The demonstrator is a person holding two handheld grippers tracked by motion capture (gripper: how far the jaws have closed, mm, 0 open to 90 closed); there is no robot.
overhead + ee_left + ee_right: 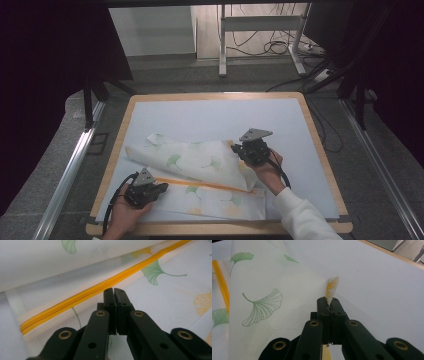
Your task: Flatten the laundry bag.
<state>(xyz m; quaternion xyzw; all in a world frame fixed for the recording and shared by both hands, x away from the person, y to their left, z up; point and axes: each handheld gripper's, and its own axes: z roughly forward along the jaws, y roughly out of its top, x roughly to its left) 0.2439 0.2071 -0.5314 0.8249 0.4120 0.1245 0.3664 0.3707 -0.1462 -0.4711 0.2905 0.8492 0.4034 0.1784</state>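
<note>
A white mesh bag [200,162] printed with green and orange ginkgo leaves lies on the front half of the table, and a yellow zipper [210,184] runs across it. One flap is folded over toward the left. My right gripper [236,147] is shut on that flap's corner [332,286], which sticks up between the jaws above the bag's cloth [269,290]. My left gripper [162,187] is near the zipper's left end. Its jaws [114,291] are shut, with the tips just short of the zipper [82,296] over the mesh [162,297]. I cannot tell whether it pinches the mesh.
A pale mat [225,115] covers the wooden table [322,155], bare behind and to the right of the bag. Beyond the table stand a metal frame [222,45] and floor cables [275,47]. Dark curtains hang at both sides.
</note>
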